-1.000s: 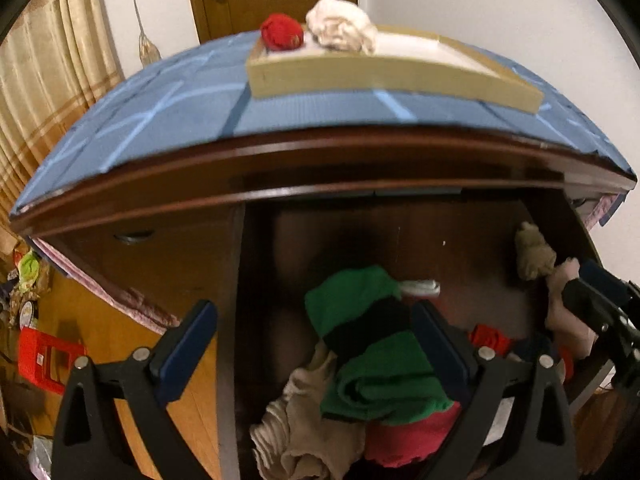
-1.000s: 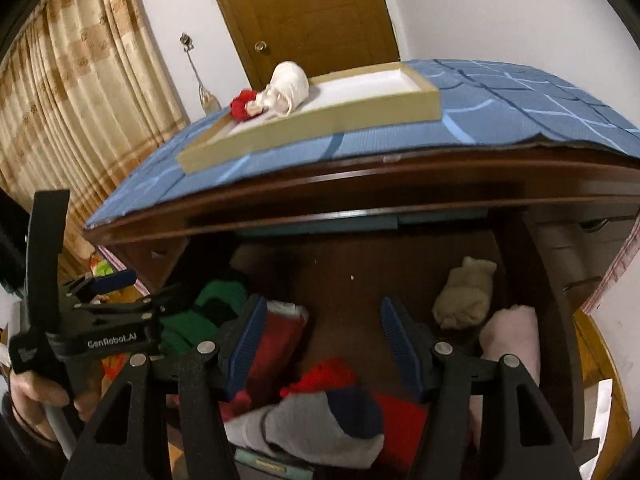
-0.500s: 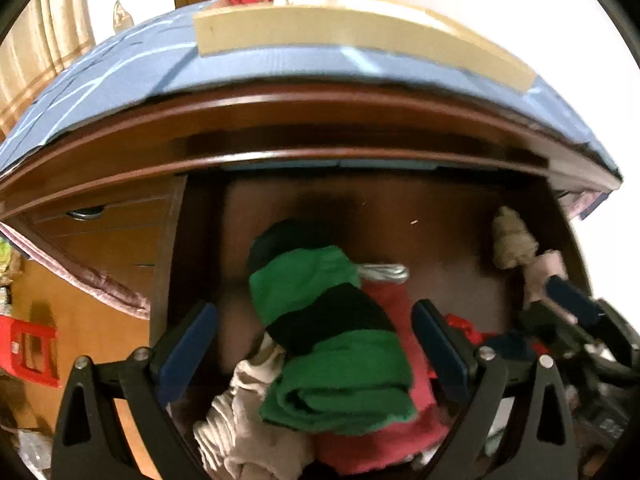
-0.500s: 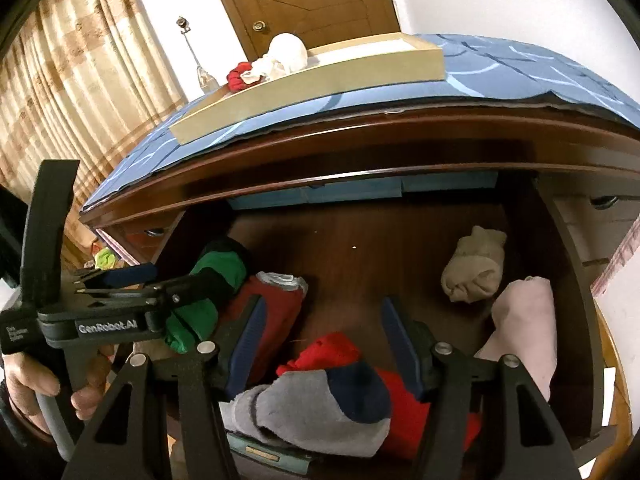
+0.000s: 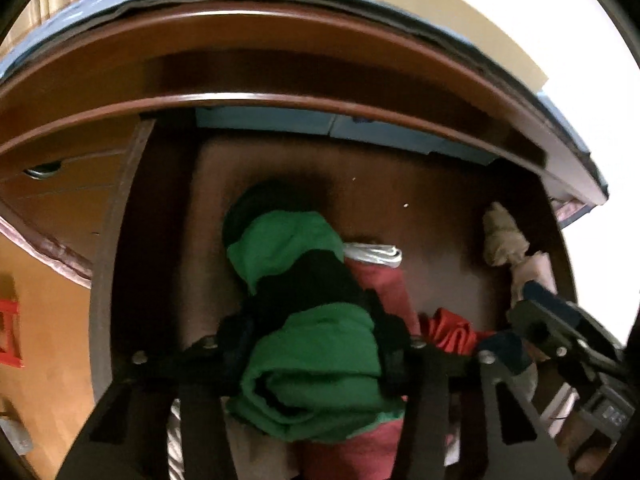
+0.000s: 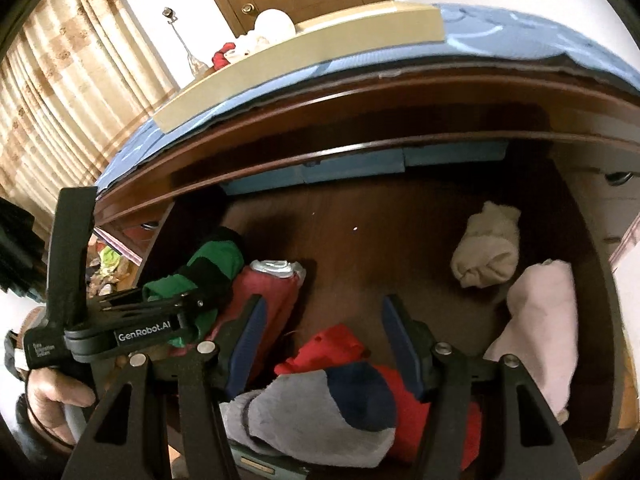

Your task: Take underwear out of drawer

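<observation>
Drawer: we look down into an open dark wooden drawer (image 6: 420,216) pulled out from under a tabletop covered by a blue cloth (image 6: 500,32).
Left tongs: our left tongs (image 5: 312,344) are closing around a rolled green and black pair of underwear (image 5: 304,320); the fingers (image 5: 390,344) sit against both sides of the roll, which fills the gap between them.
Underwear: the green and black roll lies at the left side of the drawer, on top of a dark red garment with a grey waistband (image 5: 380,276) and beside a beige cloth at the near edge.
Right tongs: our right tongs (image 6: 324,340) stand half open with blue pads (image 6: 248,344), holding nothing, above a red garment (image 6: 332,344) and a grey and navy sock roll (image 6: 320,412).
Other clothes: a beige rolled sock (image 6: 488,252) and a pale pink folded cloth (image 6: 540,320) lie against the right side of the drawer, touching each other.
Tray: a pale wooden tray (image 6: 304,52) sits on the blue cloth, with a white bundle (image 6: 276,24) and a red bundle (image 6: 222,56) in it.
Hand: a hand (image 6: 52,396) grips the handle of the left tool at the lower left of the right view.
</observation>
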Action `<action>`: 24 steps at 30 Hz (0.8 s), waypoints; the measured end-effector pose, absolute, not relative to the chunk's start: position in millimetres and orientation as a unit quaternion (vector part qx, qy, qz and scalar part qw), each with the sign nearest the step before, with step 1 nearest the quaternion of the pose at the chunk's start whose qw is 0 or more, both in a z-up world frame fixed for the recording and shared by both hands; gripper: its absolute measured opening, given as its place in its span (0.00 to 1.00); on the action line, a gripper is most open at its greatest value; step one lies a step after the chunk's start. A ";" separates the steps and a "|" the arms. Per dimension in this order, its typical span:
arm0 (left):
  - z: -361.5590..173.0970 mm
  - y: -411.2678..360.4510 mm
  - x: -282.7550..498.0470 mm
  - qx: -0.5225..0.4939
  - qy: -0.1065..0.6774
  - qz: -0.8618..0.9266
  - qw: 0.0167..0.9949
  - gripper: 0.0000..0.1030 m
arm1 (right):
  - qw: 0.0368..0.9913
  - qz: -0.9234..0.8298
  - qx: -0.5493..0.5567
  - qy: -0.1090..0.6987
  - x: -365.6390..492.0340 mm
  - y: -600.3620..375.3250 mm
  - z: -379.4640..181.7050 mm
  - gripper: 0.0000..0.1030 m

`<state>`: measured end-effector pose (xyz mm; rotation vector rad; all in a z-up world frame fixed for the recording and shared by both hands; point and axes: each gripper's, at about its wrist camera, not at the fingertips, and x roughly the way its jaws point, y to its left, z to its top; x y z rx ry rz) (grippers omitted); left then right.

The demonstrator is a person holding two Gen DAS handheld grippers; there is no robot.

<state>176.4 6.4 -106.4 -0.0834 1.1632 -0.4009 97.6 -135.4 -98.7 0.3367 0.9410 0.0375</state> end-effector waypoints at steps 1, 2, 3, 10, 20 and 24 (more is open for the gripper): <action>-105.4 8.8 176.7 -0.045 0.543 -0.190 0.816 0.40 | 0.876 0.019 0.166 0.453 98.4 -135.5 -99.9 0.60; -104.6 12.7 176.6 -0.054 0.540 -0.193 0.818 0.37 | 0.874 0.019 0.169 0.456 99.6 -135.5 -101.3 0.60; -102.7 13.6 176.7 -0.057 0.537 -0.196 0.818 0.35 | 0.872 0.020 0.171 0.458 100.2 -135.9 -102.4 0.60; -80.6 27.3 165.5 -0.054 0.504 -0.216 0.834 0.34 | 0.845 0.037 0.226 0.484 110.0 -141.0 -113.1 0.60; -43.9 48.7 159.5 -0.059 0.453 -0.221 0.862 0.34 | 0.793 0.084 0.286 0.531 137.5 -114.4 -126.0 0.60; -29.4 58.0 153.1 -0.054 0.432 -0.222 0.873 0.34 | 0.775 0.081 0.258 0.570 149.1 -88.8 -138.5 0.60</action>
